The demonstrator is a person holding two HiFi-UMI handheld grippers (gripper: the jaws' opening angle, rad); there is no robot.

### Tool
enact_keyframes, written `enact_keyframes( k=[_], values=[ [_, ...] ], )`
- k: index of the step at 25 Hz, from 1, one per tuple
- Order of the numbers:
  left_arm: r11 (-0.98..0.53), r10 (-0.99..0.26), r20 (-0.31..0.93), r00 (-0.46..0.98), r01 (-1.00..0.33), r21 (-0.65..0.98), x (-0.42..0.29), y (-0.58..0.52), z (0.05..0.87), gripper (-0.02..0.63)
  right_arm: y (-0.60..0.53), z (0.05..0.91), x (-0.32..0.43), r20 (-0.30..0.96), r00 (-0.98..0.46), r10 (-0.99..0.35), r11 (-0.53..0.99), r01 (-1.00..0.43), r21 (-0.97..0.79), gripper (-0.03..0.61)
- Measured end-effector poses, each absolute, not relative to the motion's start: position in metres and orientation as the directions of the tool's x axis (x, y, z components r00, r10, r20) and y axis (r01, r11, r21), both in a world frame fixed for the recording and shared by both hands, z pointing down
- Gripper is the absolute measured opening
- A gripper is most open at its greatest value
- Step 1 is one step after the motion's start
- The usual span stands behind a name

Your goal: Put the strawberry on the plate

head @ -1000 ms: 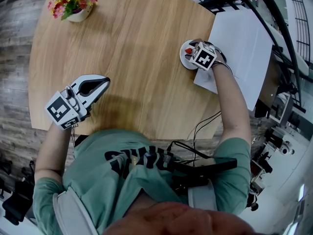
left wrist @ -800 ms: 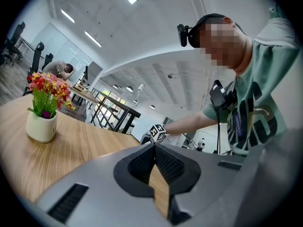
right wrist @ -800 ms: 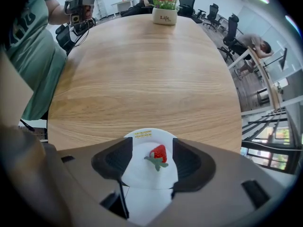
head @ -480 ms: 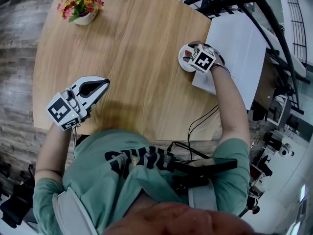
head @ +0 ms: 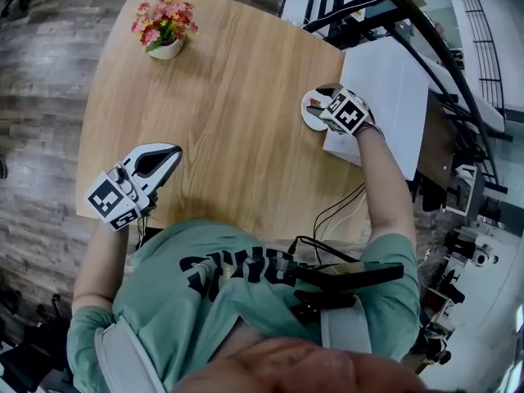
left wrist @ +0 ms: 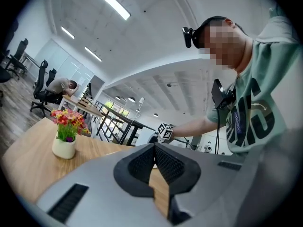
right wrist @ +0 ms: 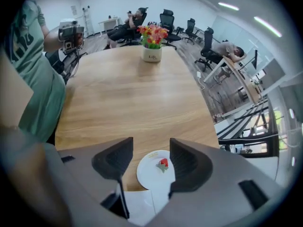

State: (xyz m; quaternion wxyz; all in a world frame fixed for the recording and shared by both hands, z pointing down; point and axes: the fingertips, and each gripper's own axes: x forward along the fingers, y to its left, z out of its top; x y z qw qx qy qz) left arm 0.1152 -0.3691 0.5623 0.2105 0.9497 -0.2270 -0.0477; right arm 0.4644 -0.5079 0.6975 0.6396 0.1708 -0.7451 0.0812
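Observation:
The red strawberry lies on the small white plate, which sits at the table's edge beside a white sheet. My right gripper points down above the plate, well clear of it. Its jaws have just been opening and stand wide with nothing between them. In the head view the right gripper covers part of the plate. My left gripper hovers over the near left of the table, pointing level. In the left gripper view its jaws are shut together on nothing.
A white pot of pink and red flowers stands at the table's far left corner. A white sheet overlaps the table's right edge. Black metal racks and cables stand to the right of the table. Office chairs and seated people are far behind.
The right gripper has lifted away from the plate, with the strawberry left lying on it. The left gripper has drifted slightly. The head view has pulled back and shifted.

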Motion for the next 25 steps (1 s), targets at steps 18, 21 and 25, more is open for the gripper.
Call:
enact_keyframes(
  k=[18, 21, 25],
  values=[
    [-0.86, -0.416, -0.04, 0.909, -0.378, 0.344, -0.063, -0.308, 0.479, 0.005, -0.352, 0.6, 0.283, 0.784, -0.423, -0.455, 0.679, -0.734, -0.002, 0.008],
    [-0.866, -0.401, -0.063, 0.914, -0.355, 0.352, -0.071, -0.302, 0.472, 0.005, -0.319, 0.594, 0.262, 0.759, -0.451, -0.469, 0.647, -0.761, -0.052, 0.008],
    [-0.878, -0.354, -0.063, 0.933, -0.309, 0.366, -0.067, -0.294, 0.472, 0.005, -0.281, 0.596, 0.254, 0.731, -0.461, -0.504, 0.585, -0.804, -0.104, 0.008]
  ],
)
